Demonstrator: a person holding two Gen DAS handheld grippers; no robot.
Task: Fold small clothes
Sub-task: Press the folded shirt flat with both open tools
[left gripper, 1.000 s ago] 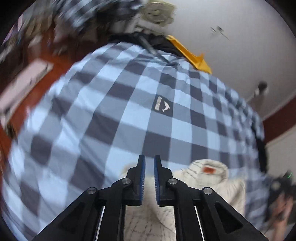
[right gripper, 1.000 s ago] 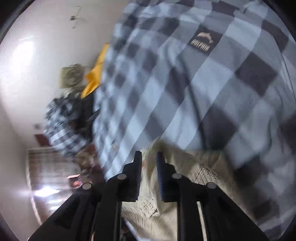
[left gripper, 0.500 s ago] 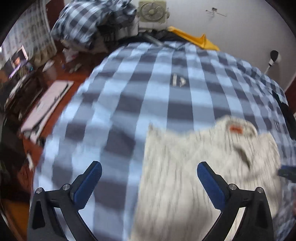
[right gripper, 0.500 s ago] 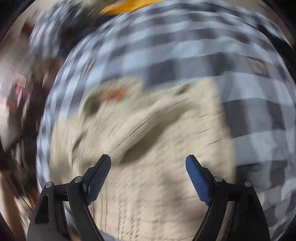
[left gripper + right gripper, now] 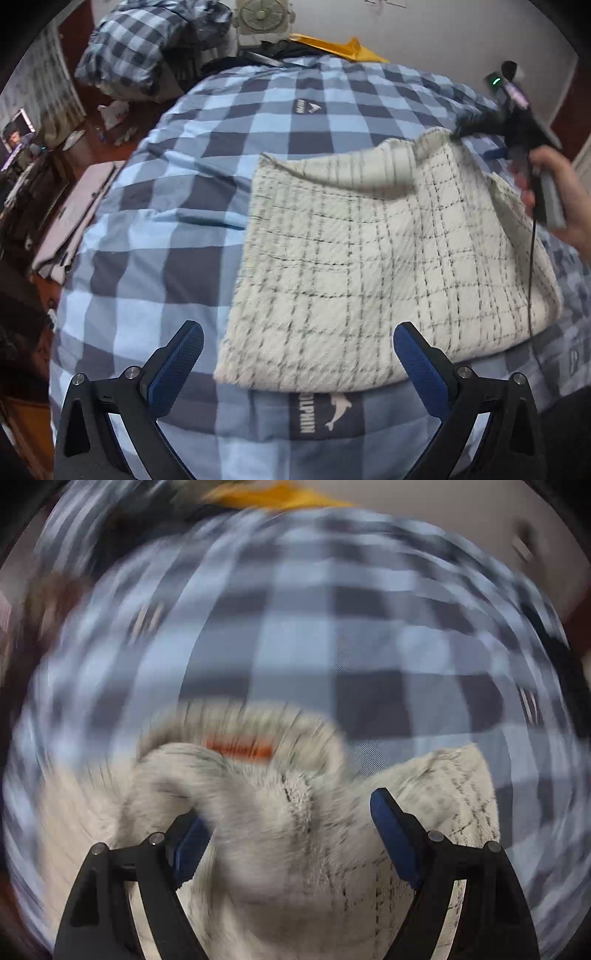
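A cream sweater (image 5: 351, 266) with thin dark checks lies spread on the blue checked bedspread (image 5: 177, 236). My left gripper (image 5: 297, 332) hangs open over the sweater's near hem, its blue pads (image 5: 184, 350) wide apart and holding nothing. At the far right a hand (image 5: 565, 199) holds my right gripper (image 5: 480, 142) at the sweater's collar end. The right wrist view is blurred: my right gripper (image 5: 291, 823) stands open with a hump of sweater (image 5: 443, 786) between its fingers, just below the collar and its orange label (image 5: 240, 747).
A heap of checked bedding (image 5: 147, 48), a fan (image 5: 262, 14) and a yellow cloth (image 5: 340, 46) sit at the head of the bed. The bed's left edge drops to a cluttered red floor with a flat board (image 5: 74, 206).
Both grippers were shut a second ago and now stand open. The sweater has been let go and lies flat. The left gripper drew back to the hem; the right one swung over the collar.
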